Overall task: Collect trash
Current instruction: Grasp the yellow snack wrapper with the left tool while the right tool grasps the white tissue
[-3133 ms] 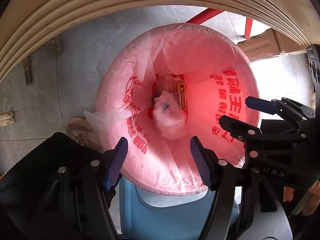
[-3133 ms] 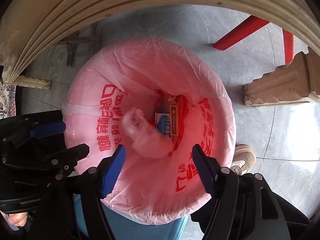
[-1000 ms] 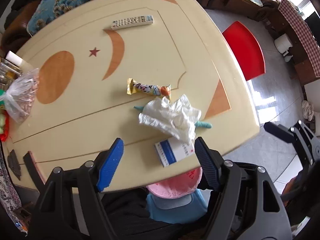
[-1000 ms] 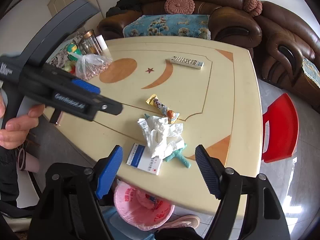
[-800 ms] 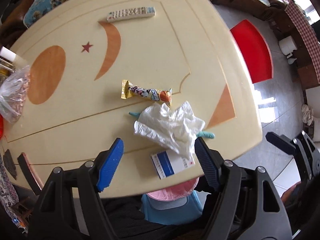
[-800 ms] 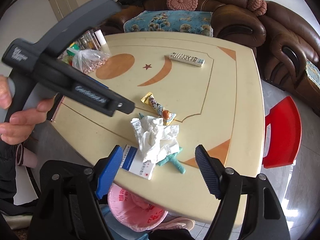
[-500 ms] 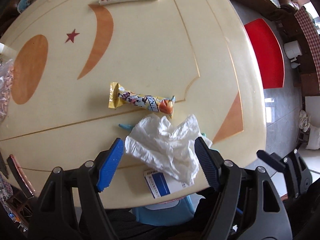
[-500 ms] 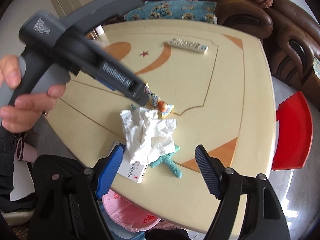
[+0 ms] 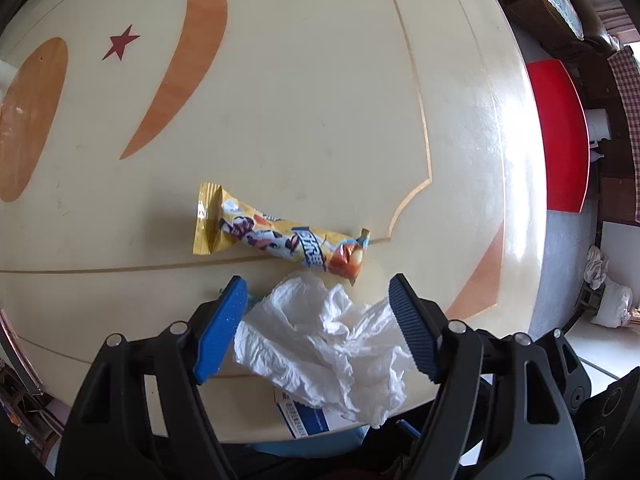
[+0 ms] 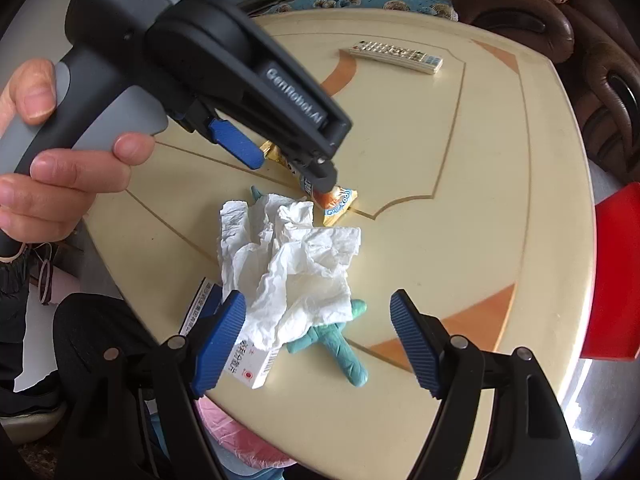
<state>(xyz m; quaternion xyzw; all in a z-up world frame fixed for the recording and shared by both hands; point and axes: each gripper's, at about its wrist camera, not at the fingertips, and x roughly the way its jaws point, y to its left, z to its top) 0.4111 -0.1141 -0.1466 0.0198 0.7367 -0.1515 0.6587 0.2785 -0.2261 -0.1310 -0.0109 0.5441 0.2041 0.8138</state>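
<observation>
A crumpled white tissue (image 9: 320, 340) (image 10: 288, 264) lies near the table's front edge, over a blue-and-white box (image 9: 306, 416) (image 10: 240, 356) and a teal clay piece (image 10: 340, 344). A yellow snack wrapper (image 9: 276, 236) (image 10: 336, 200) lies just beyond. My left gripper (image 9: 316, 328) is open and empty, low over the tissue, jaws either side of it. My right gripper (image 10: 316, 340) is open and empty, higher, above the tissue and clay. The left gripper's body (image 10: 224, 60) partly hides the wrapper in the right wrist view.
A cream table (image 9: 320, 100) (image 10: 480, 160) with orange inlays holds a remote (image 10: 396, 56) at the far side. A pink-lined bin (image 10: 240, 436) stands under the front edge. A red stool (image 9: 560, 132) (image 10: 616, 272) stands at the right, brown sofas (image 10: 520, 12) behind.
Both grippers came up from the pink bin to the table. Over the last second the left gripper dropped close to the tissue and the right gripper moved nearer too.
</observation>
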